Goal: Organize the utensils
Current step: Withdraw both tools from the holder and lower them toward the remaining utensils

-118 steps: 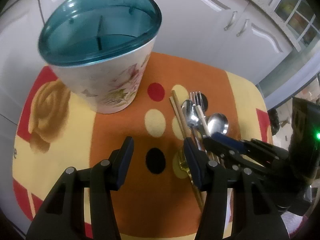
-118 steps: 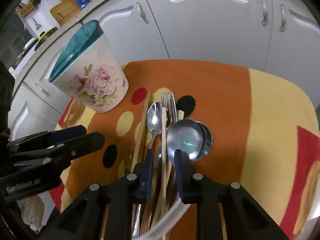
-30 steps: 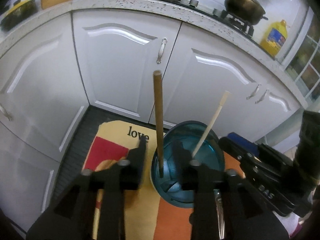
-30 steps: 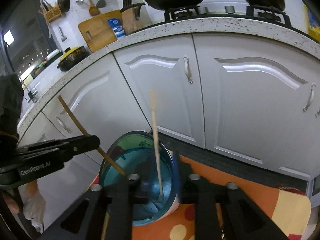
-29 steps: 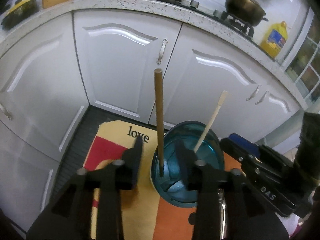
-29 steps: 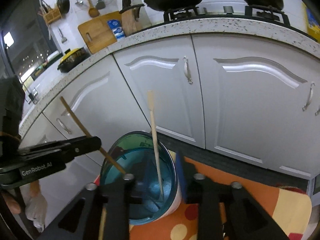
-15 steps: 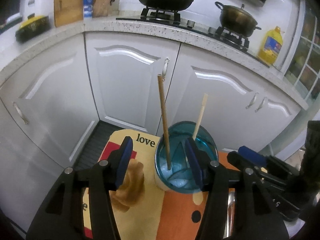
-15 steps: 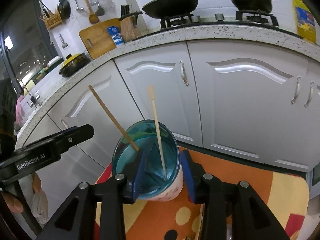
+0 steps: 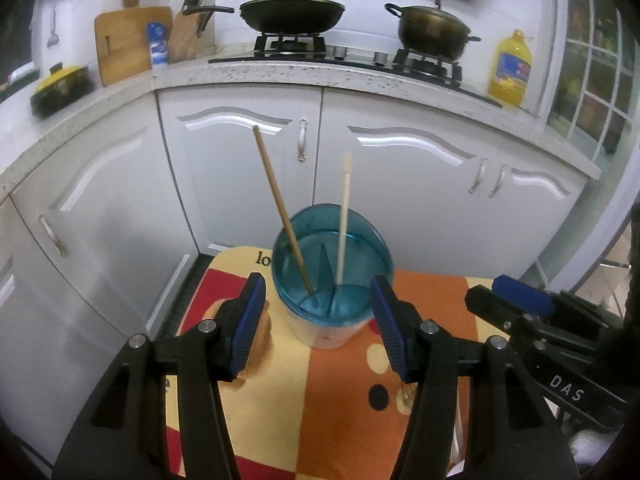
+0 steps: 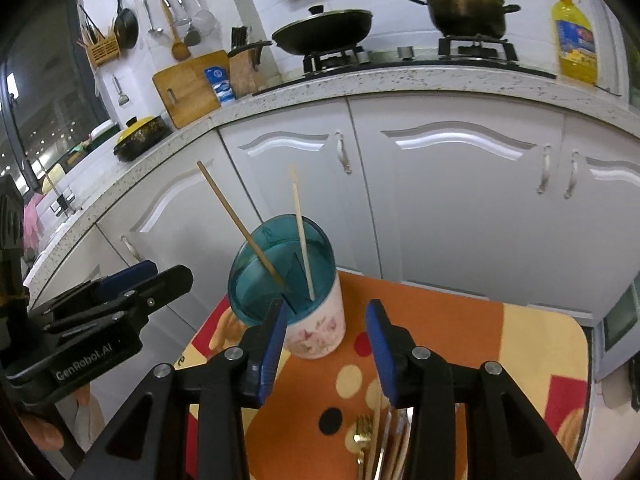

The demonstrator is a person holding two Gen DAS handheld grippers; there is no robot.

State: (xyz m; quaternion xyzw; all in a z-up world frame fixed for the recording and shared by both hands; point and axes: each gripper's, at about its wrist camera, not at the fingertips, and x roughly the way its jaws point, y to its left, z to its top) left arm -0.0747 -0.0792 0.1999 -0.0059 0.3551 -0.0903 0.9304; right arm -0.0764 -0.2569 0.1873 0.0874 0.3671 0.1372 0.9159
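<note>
A floral utensil holder with a teal rim (image 9: 332, 276) (image 10: 316, 320) stands on an orange and yellow mat (image 9: 344, 412) (image 10: 460, 340). A brown chopstick (image 9: 280, 208) (image 10: 240, 220) and a pale chopstick (image 9: 343, 216) (image 10: 302, 236) stand in it, in separate compartments. My left gripper (image 9: 316, 324) is open and empty, held above and in front of the holder. My right gripper (image 10: 326, 346) is open and empty, also back from the holder. A gold fork (image 10: 362, 440) and several other utensils (image 10: 394, 444) lie on the mat below my right gripper.
White kitchen cabinets (image 9: 248, 184) (image 10: 452, 200) stand right behind the mat. A counter with a stove, pans and an oil bottle (image 9: 510, 68) runs above them. The right gripper shows at the right of the left wrist view (image 9: 532, 320).
Both grippers let go of the chopsticks, which now stand free in the holder. Both grippers opened wide and drew up and back from it.
</note>
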